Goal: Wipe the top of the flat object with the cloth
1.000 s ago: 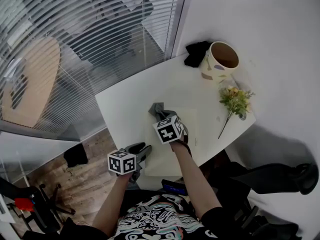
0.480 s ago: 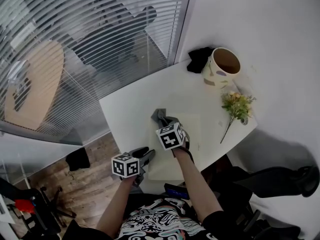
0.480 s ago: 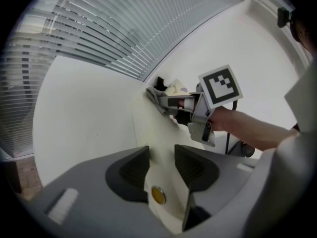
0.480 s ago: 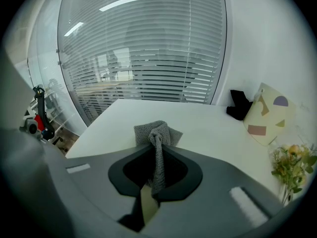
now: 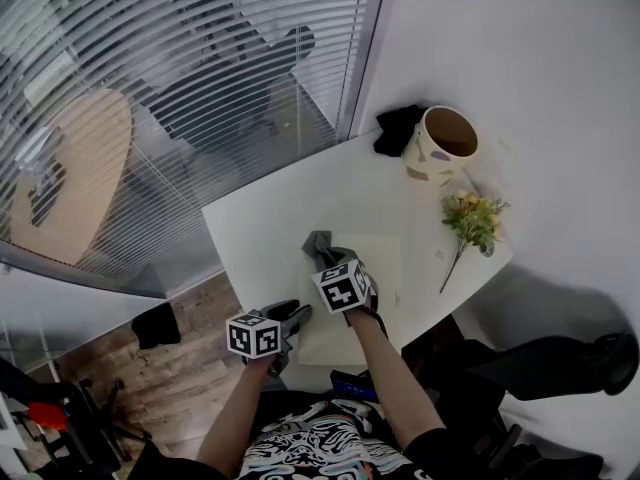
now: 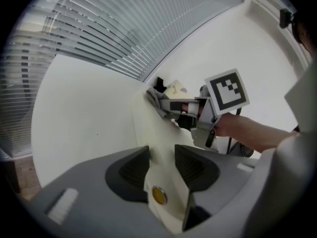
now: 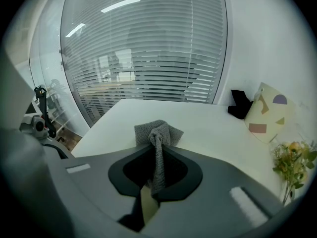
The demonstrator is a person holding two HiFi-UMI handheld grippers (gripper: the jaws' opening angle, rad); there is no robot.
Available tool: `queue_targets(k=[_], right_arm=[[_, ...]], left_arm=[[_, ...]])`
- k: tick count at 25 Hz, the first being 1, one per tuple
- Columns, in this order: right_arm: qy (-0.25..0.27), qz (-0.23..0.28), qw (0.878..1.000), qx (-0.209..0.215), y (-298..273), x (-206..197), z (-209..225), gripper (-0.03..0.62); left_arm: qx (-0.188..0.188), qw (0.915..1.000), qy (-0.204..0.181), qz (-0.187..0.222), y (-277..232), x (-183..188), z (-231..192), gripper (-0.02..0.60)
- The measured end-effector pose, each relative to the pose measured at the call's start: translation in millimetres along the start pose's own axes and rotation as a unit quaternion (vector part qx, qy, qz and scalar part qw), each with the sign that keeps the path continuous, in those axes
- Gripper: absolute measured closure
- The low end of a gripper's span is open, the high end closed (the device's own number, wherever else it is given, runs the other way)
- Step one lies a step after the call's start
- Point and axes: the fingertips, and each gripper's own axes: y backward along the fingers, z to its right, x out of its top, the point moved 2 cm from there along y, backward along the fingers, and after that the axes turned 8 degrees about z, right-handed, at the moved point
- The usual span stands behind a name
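The cloth (image 7: 158,132) is clamped in the jaws of the right gripper (image 7: 156,157), its bunch laid on the flat object (image 5: 388,260). That object's near corner is pinched between the jaws of the left gripper (image 6: 162,158).

An office: a glass partition with white horizontal slatted blinds (image 5: 200,68) walls off a neighbouring room with an oval wooden meeting table (image 5: 70,188) and dark chairs (image 5: 275,48), lit by ceiling strip lights (image 7: 119,5). A plain white desk (image 5: 270,208) stands alongside.
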Motion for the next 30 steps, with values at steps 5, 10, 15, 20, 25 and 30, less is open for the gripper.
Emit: queue_targets(k=[5, 10, 15, 20, 25, 30], right_arm=[[0.000, 0.002, 1.000, 0.001, 2.6, -0.6, -4.4, 0.577], [-0.002, 0.003, 1.000, 0.007, 8.9, -7.2, -10.0, 0.577], [-0.001, 0.001, 1.000, 0.009, 13.1, -11.0, -15.5, 0.577], [0.000, 0.000, 1.000, 0.011, 18.4, -15.6, -18.3, 0.577], [-0.001, -0.001, 1.000, 0.014, 25.0, -21.1, -24.5, 0.577], [0.004, 0.000, 1.000, 0.014, 30.5, -27.6, -29.5, 0.577]], left_arm=[[0.001, 1.0000, -0.001, 0.006, 1.3, 2.3, -1.0, 0.367], [-0.002, 0.9998, 0.019, 0.012, 0.6, -0.6, -1.8, 0.364], [-0.003, 0.9991, 0.036, 0.021, 0.9, -1.9, -5.1, 0.359], [-0.003, 0.9988, 0.043, 0.024, 0.0, -2.3, -5.0, 0.357], [-0.003, 0.9985, 0.048, 0.028, 0.4, -2.0, -5.9, 0.357], [-0.004, 0.9979, 0.054, 0.037, -0.9, -2.9, -7.8, 0.356]])
